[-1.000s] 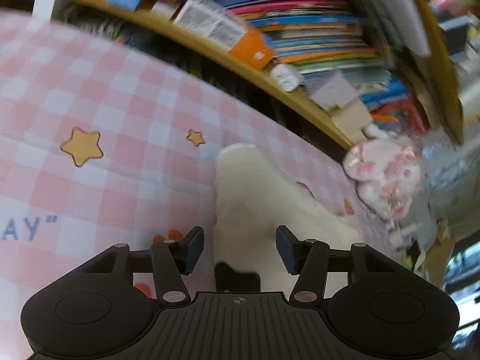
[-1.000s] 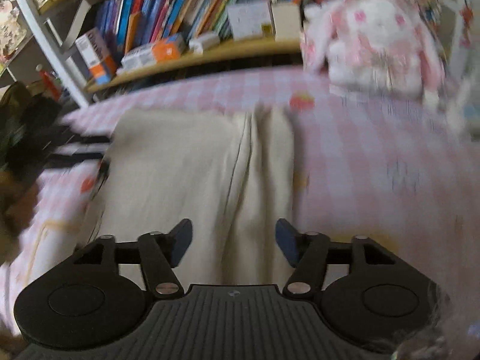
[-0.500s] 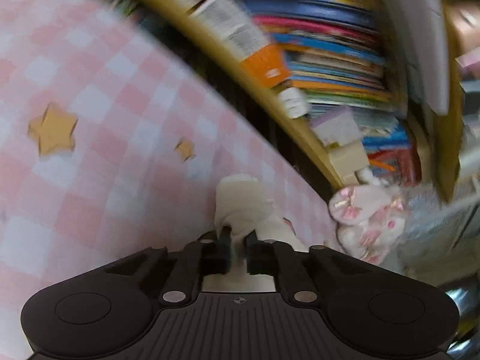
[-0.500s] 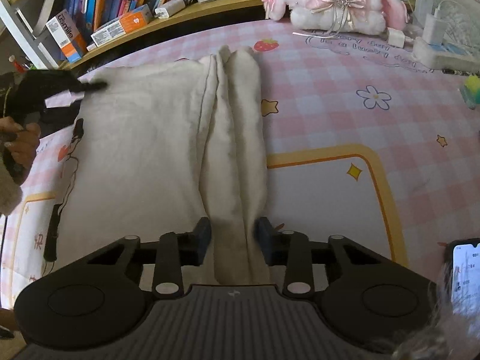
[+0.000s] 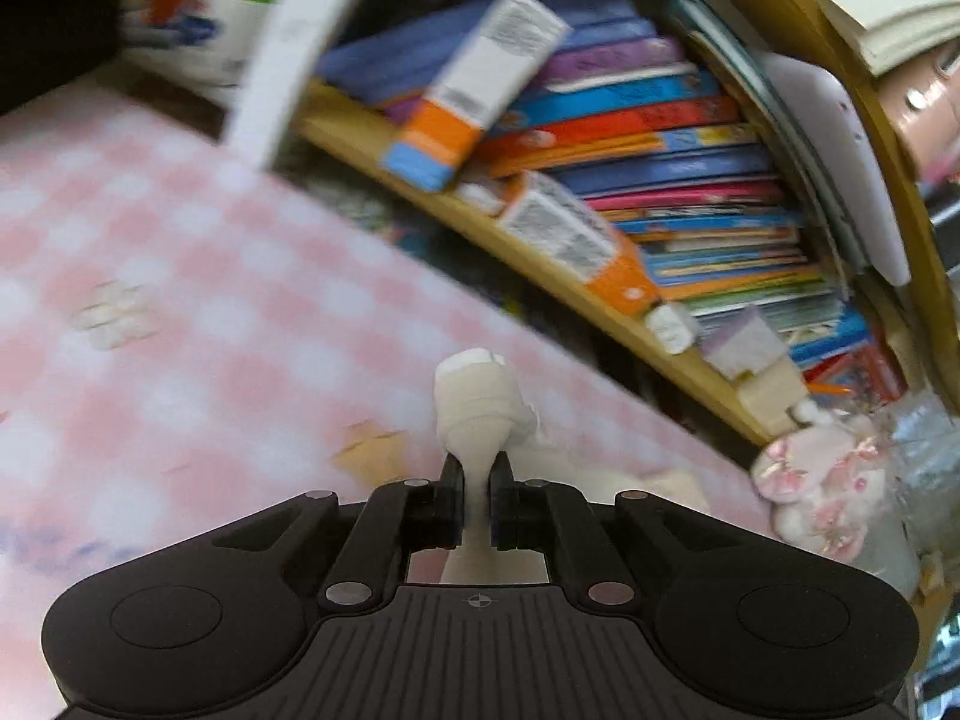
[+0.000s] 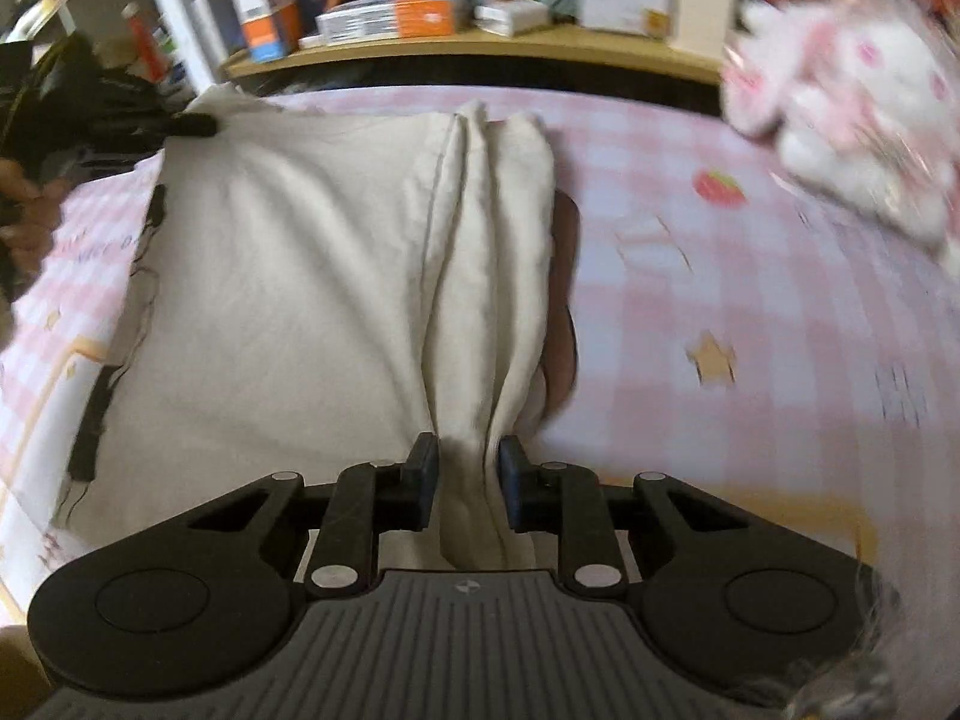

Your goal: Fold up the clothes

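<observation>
A cream garment (image 6: pixel 288 312) lies spread on the pink checked cloth (image 6: pixel 750 312). Its right side is bunched into long folds. My right gripper (image 6: pixel 469 457) pinches those folds at the near edge, its jaws still closing on the fabric between them. In the left wrist view, my left gripper (image 5: pixel 476 483) is shut on a far corner of the cream garment (image 5: pixel 477 402), which sticks up past the fingertips. The same left gripper (image 6: pixel 198 125) shows at the garment's far left corner in the right wrist view, held by a hand (image 6: pixel 24 222).
A wooden shelf (image 5: pixel 540 264) packed with books and boxes runs along the far edge of the cloth. A pink and white plush toy (image 6: pixel 840 120) sits at the far right. A white shelf post (image 5: pixel 288 54) stands at the left.
Both grippers went from open to pinching the cream garment. The left one lifted its corner and swung toward the shelf; the right one's fabric now hangs raised with a shadow beneath.
</observation>
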Demonstrator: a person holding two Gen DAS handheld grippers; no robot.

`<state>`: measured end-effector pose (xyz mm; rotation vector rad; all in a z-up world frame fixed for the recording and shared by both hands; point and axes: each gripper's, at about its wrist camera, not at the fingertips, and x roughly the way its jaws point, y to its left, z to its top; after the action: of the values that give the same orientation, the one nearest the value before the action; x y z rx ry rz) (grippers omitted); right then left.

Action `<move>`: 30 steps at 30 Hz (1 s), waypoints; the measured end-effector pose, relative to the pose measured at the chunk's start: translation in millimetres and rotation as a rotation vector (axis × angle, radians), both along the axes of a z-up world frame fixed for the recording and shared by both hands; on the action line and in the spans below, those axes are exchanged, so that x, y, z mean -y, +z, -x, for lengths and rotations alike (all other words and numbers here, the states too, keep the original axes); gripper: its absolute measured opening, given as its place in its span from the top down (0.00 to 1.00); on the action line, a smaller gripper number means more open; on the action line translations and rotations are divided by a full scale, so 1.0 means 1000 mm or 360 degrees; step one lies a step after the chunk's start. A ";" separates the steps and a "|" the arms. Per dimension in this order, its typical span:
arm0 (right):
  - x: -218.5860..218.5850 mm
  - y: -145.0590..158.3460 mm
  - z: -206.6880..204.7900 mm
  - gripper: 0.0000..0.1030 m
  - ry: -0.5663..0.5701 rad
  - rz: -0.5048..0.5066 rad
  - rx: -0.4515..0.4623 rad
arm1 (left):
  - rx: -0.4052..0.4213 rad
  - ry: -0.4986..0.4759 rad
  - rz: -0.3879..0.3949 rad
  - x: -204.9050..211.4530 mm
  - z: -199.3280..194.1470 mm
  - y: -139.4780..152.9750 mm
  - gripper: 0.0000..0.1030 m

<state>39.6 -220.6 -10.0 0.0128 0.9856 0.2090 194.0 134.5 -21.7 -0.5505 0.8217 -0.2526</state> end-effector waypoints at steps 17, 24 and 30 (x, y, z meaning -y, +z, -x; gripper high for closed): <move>0.048 0.003 0.001 0.65 -0.0058 -0.0360 -0.0104 | -0.0256 0.0087 0.0162 0.001 0.154 -0.022 0.59; 0.049 0.001 0.007 0.67 0.0045 -0.0393 -0.0138 | -0.0234 0.0126 0.0224 0.025 0.197 -0.024 0.52; 0.048 -0.001 0.026 0.77 0.0146 -0.0452 -0.0213 | -0.0207 0.0164 0.0249 0.029 0.223 -0.027 0.54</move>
<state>13.2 -269.1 -11.1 0.2443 1.0838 0.4359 -29.2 105.9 -48.5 -0.7605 0.9014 -0.1888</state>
